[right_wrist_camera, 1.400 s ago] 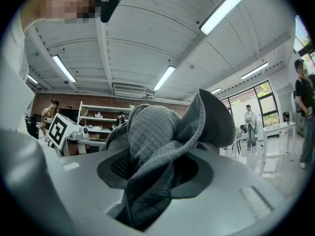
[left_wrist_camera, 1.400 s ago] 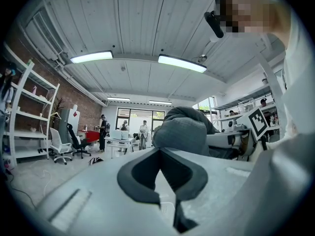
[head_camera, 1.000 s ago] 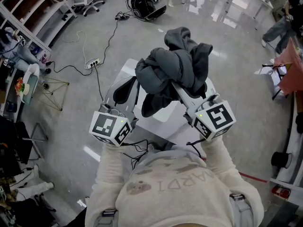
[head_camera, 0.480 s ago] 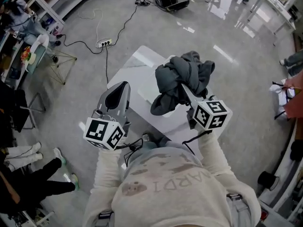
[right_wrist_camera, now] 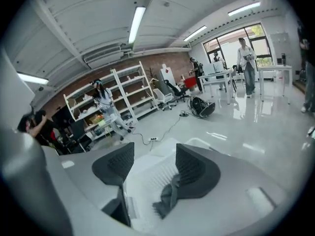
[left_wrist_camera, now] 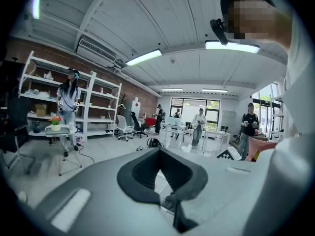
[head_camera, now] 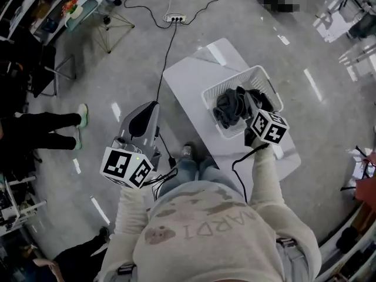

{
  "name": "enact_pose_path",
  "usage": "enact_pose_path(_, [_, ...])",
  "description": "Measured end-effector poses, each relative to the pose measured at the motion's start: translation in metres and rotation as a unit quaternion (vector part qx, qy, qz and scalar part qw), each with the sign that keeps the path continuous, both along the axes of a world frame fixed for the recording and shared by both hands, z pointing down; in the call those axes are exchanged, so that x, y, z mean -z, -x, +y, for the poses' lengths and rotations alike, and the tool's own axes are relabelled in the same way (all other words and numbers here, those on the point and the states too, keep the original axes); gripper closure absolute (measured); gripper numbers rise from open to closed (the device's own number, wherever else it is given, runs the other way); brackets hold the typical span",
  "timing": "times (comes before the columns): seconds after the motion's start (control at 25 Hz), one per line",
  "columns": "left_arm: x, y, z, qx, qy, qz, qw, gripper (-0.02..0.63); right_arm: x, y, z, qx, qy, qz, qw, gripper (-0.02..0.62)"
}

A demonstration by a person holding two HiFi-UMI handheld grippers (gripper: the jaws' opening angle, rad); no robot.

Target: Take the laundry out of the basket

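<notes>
At the white basket (head_camera: 230,80) on the white table (head_camera: 191,78), my right gripper (head_camera: 244,107) reaches in from the near side. Its jaws stand wide, having just been opening. The dark grey laundry (head_camera: 230,106) lies heaped inside the basket. The right gripper view shows one fold of that cloth hanging beside the right-hand pad (right_wrist_camera: 194,173). The fold is between the jaws but not pinched, with the basket's ribbed wall behind it. My left gripper (head_camera: 151,107) hangs off the table's left side over the grey floor (head_camera: 111,69), well apart from the basket. Its jaws meet at the tips with nothing between them. A power strip (head_camera: 175,18) and its black cable (head_camera: 167,51) lie on the floor beyond the table.
</notes>
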State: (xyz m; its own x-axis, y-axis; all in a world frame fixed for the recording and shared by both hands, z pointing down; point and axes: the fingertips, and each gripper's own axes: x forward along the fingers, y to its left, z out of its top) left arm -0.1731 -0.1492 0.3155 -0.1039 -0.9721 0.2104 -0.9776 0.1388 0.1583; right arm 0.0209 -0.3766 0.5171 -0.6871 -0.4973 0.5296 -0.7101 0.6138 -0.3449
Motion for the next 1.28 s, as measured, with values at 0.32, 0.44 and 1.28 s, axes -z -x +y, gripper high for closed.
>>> enact_pose_path(0.32, [-0.008,0.011,0.037,0.032,0.036,0.006,0.9988,0.606,0.148,0.002,0.033,0.035,-0.046,-0.274,0.960,0.568])
enact_pose_path(0.44, [-0.014,0.022,0.037,0.008,0.027,0.015,0.9995,0.606,0.211,0.002,0.057,0.077,-0.072,-0.343,0.933,0.568])
enact_pose_path(1.28, [-0.005,-0.002,0.169,-0.415,-0.063,-0.014,0.9074,0.606,0.228,0.084,0.412,-0.026,-0.219,-0.205,0.953,0.569])
